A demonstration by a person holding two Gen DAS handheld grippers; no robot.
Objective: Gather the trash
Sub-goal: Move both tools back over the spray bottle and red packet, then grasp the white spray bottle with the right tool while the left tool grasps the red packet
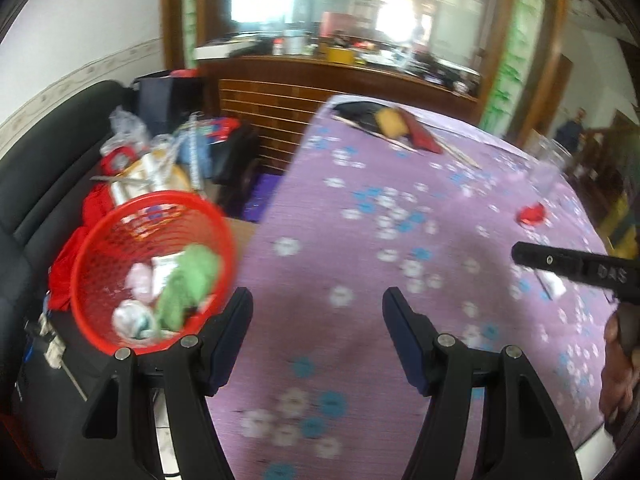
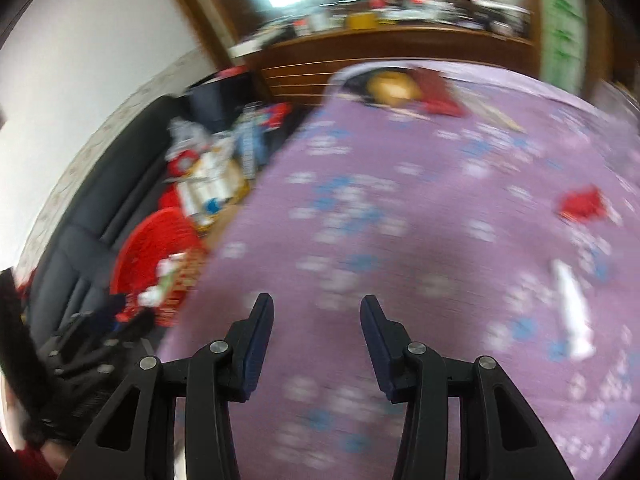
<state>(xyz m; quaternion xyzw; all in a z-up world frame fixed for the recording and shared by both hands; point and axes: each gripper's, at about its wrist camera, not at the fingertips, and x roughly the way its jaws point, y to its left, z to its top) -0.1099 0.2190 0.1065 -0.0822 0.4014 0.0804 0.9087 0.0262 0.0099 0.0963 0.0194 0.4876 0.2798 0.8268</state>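
Observation:
A red mesh basket (image 1: 96,248) stands left of the table and holds a crumpled green wad (image 1: 188,284) and white tissue balls (image 1: 130,318). My left gripper (image 1: 318,294) hovers open over the table's left edge beside the basket, with nothing between its pads. On the purple flowered tablecloth (image 1: 360,240) lie a red wrapper (image 1: 530,214) and a white scrap (image 1: 554,286). My right gripper (image 2: 317,299) is open and empty above the cloth; the red wrapper (image 2: 582,202) and the white scrap (image 2: 572,312) lie to its right, the basket (image 2: 156,236) to its left. Both views are motion-blurred.
A clear glass (image 1: 550,168) stands near the table's right edge. A yellow pad and red items (image 1: 394,122) lie at the far end. A black sofa (image 1: 40,184) piled with clutter runs along the left. A wooden cabinet (image 1: 320,88) stands behind. A person (image 1: 572,128) stands far right.

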